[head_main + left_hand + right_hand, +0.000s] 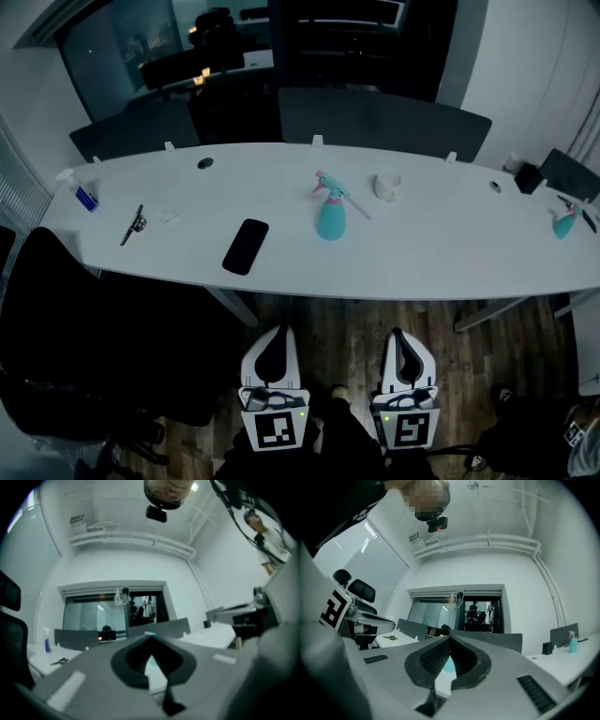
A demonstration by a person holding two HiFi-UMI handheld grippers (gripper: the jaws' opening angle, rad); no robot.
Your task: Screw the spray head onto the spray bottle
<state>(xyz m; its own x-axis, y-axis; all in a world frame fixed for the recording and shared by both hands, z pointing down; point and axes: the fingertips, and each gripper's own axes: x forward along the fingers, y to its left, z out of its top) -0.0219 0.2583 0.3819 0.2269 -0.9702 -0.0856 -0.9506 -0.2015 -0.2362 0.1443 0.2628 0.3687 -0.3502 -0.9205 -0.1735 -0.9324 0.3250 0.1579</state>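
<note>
At the left end of the long white table (441, 253), a small blue bottle (82, 192) stands near the edge, with a metal tool (134, 225) lying just right of it. A black phone (246, 246) lies flat towards the table's near edge, left of centre. Near the middle of the frame stands the teal spray bottle (330, 217), upright, with the pink spray head (328, 186) at its top; whether it is screwed down cannot be told. A white cup (387, 186) sits just to its right, and a second teal bottle (563, 223) stands at the far right edge. At the lower centre, well short of the table, the left gripper (277, 330) and right gripper (398, 333) are side by side, each with jaws pressed together and nothing between them.
</note>
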